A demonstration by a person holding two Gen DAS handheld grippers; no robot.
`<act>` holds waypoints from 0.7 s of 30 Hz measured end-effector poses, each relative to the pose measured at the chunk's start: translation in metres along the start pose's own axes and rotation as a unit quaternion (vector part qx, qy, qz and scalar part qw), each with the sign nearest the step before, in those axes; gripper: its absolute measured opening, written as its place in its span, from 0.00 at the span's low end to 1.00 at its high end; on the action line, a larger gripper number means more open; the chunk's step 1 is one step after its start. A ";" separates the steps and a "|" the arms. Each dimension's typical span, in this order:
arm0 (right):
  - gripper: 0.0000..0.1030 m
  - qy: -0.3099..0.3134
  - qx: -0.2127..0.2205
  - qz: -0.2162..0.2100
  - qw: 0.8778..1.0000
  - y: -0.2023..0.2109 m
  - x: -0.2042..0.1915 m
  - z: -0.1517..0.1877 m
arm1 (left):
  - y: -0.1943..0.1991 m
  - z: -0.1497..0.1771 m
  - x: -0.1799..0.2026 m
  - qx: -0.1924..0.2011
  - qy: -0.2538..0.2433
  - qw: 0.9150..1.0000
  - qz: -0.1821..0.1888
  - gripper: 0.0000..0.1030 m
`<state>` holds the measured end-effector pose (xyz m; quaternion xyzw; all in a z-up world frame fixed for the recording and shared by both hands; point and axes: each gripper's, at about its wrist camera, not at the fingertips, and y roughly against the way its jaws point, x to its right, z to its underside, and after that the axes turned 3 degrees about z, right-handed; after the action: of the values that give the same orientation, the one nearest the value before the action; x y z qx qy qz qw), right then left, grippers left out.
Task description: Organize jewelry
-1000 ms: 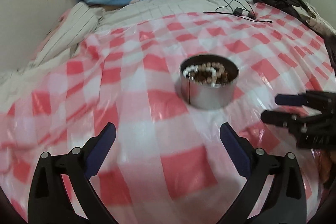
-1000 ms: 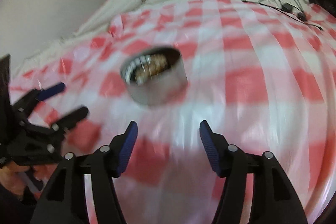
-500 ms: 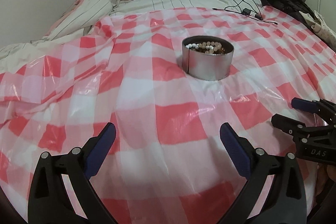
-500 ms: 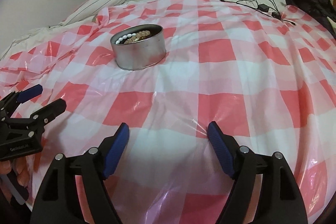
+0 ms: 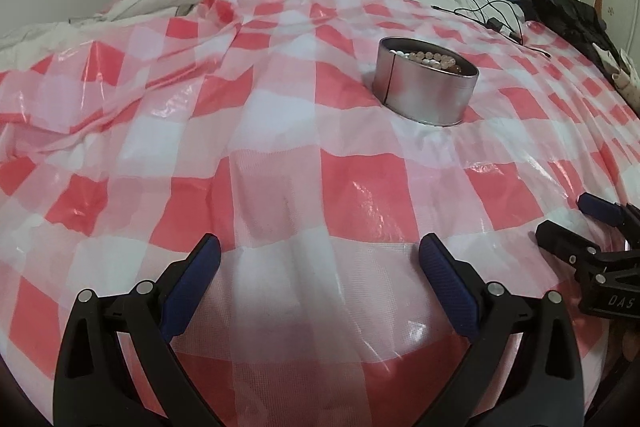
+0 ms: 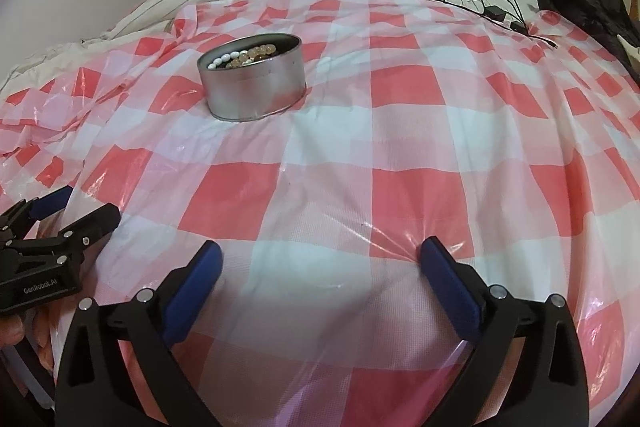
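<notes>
Your work surface is the bed, spread with a red-and-white checked plastic sheet (image 5: 280, 187). On it, well ahead of both tools, stands the round metal tin (image 6: 253, 83), with the bead bracelets (image 6: 244, 55) heaped inside. From your left hand-held gripper (image 5: 320, 259) the tin lies ahead and to the right; from your right hand-held gripper (image 6: 320, 261) it lies ahead and to the left. Neither looks clearly nearer. Both have their jaws spread wide, holding nothing. A round tin gives no long axis to line up with.
</notes>
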<state>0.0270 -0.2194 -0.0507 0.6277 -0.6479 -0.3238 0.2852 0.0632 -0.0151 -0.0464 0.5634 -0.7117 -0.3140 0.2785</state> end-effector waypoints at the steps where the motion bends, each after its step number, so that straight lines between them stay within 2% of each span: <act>1: 0.93 0.002 0.001 0.002 1.000 0.000 -0.001 0.000 | 0.000 0.000 0.000 0.000 0.001 1.000 0.001 0.93; 21: 0.93 -0.001 0.010 0.004 1.000 0.003 -0.001 0.005 | -0.002 0.001 -0.003 -0.003 0.007 1.000 0.006 0.93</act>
<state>0.0216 -0.2183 -0.0513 0.6273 -0.6541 -0.3169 0.2797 0.0644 -0.0127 -0.0484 0.5606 -0.7122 -0.3098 0.2872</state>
